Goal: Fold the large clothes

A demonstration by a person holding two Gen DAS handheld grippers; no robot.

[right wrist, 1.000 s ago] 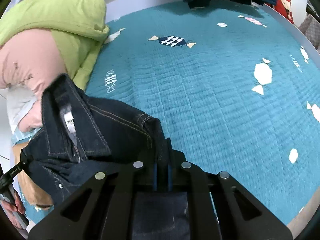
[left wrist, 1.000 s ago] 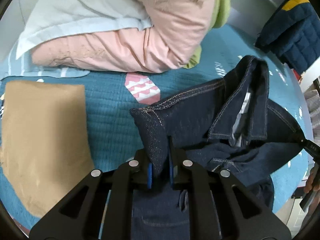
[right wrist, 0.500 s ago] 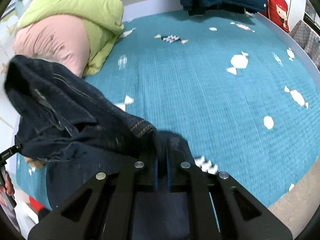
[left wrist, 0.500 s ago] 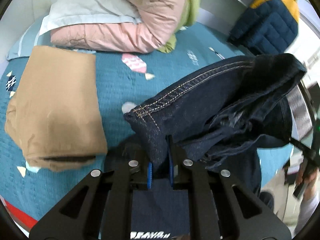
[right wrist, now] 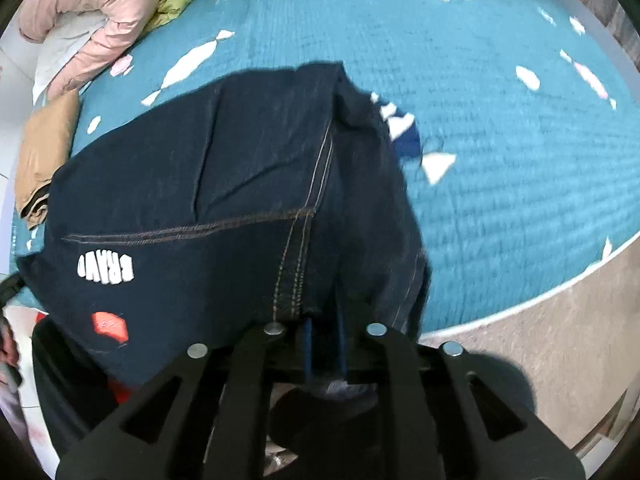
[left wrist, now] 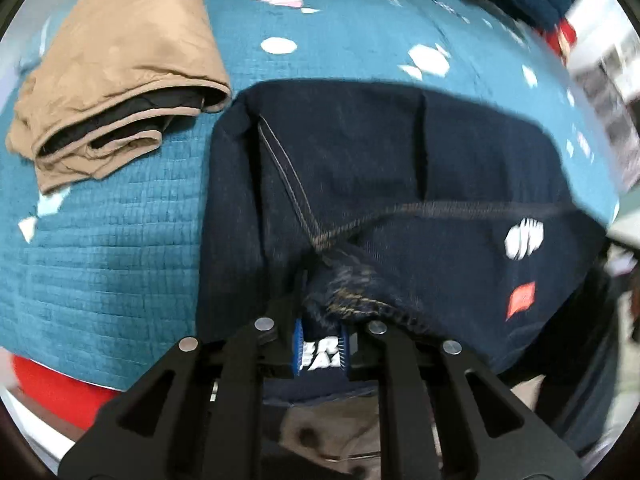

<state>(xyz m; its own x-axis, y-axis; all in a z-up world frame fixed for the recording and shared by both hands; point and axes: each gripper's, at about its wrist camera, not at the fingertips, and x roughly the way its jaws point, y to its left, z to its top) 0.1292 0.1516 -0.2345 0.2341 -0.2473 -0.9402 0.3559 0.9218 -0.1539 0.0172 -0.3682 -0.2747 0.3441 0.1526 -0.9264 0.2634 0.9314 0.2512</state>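
A dark denim jacket [left wrist: 400, 184] with tan stitching, white lettering and a red patch hangs spread between my two grippers above the teal bedspread [left wrist: 100, 248]. My left gripper [left wrist: 320, 344] is shut on one bunched corner of the jacket. My right gripper [right wrist: 324, 340] is shut on the opposite corner, and the jacket [right wrist: 240, 184] drapes away from it over the bed. The jacket's back panel faces the cameras; its lower part is hidden behind the gripper bodies.
A folded tan garment [left wrist: 116, 68] lies on the bed to the left, also visible in the right wrist view [right wrist: 44, 148]. A pink and green coat [right wrist: 92, 12] is piled at the far side. The bed's white rim [right wrist: 520, 308] and beige floor [right wrist: 560, 360] are to the right.
Both grippers have lifted and pulled back toward the bed's edge, spreading the jacket flat between them. The jacket has opened from a bunched heap to a stretched panel showing its back.
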